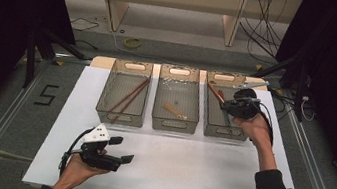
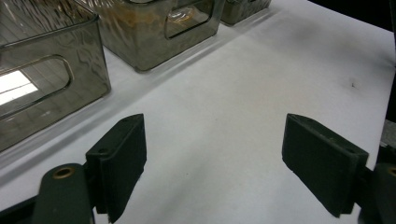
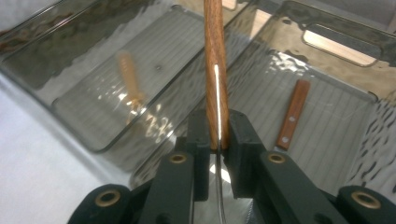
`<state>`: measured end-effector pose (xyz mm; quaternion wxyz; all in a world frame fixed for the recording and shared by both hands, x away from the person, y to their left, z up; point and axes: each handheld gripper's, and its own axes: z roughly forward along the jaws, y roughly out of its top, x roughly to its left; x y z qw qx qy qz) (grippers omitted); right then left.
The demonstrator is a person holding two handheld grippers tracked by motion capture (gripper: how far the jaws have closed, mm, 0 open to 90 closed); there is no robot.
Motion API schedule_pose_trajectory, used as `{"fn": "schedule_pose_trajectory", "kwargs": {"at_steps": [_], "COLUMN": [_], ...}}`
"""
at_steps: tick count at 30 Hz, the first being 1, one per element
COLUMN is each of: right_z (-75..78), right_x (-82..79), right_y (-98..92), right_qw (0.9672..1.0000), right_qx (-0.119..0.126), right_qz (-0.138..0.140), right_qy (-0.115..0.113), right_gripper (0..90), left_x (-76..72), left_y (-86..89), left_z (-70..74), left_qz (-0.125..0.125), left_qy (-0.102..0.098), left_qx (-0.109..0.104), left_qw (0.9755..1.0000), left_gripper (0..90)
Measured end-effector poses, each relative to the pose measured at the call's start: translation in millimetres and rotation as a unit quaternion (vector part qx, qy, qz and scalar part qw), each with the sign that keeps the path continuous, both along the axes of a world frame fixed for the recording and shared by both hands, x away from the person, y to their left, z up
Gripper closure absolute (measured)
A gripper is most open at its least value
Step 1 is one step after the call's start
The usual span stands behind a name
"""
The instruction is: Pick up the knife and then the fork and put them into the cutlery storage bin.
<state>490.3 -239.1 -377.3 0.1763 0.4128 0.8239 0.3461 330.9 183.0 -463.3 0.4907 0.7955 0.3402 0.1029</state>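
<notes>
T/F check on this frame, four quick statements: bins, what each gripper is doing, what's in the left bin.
1. Three clear bins stand in a row on the white sheet. True.
2. The right gripper is shut on a wooden-handled utensil. True.
3. The left gripper grips a chopstick. False: its jaws stand open over bare sheet.
4. The left bin is empty. False: long wooden sticks lie in it.

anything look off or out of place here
Nothing stands out. The three smoky clear plastic bins sit in a straight row, and the right gripper is shut on a wooden-handled utensil above the right bin.
</notes>
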Motion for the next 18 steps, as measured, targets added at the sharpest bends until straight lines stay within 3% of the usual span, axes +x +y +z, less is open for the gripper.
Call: {"fn": "schedule_pose_trajectory", "kwargs": {"at_steps": [18], "right_z": [-7.8], "right_x": [41.4], "right_y": [2.0], "right_qw": [0.9973], "right_qx": [-0.01], "right_qz": [-0.066], "right_qy": [0.031], "right_gripper": [81.4], "left_x": [-0.2], "left_y": [3.9], "left_z": [-1.7], "left_qz": [0.001], "left_qy": [0.001], "left_qx": [-0.005], "left_qw": [1.0], "left_gripper": [20.2]}}
